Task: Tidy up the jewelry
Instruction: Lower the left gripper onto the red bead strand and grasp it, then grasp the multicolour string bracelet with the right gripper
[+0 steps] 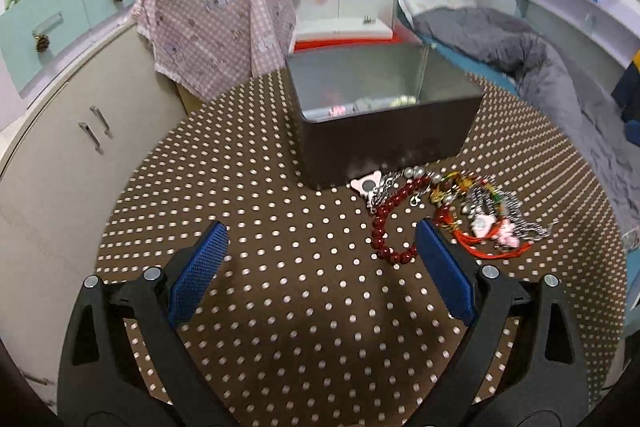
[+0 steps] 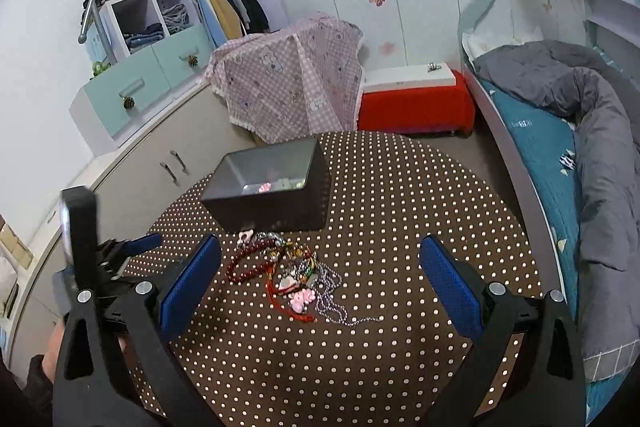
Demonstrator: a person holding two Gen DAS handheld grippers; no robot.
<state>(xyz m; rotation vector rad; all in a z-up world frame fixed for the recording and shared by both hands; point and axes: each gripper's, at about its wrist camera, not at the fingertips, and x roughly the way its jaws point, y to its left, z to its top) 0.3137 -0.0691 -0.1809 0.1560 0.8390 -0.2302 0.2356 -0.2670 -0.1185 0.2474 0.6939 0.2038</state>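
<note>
Resting on round brown table with white polka dots [image 2: 400, 211]: dark grey rectangular open-top box [image 1: 384, 135], few trinkets inside. Tangled jewelry pile [image 2: 292, 271] just in front of box: dark red bead bracelet [image 1: 384, 227], silver chains, pink charms. Left gripper [image 1: 320, 247] spread wide, empty, right finger beside bracelet. Right gripper [image 2: 320, 267] spread wide, empty, above pile.

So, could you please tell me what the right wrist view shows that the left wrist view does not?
Only the right wrist view shows the left gripper from outside and the whole red bench. Only the left wrist view shows the dark red bead bracelet lying by the left gripper's own right fingertip. Both share the grey box with some pieces already inside, the jewelry pile and the dotted tablecloth. The right gripper is open too.
</note>
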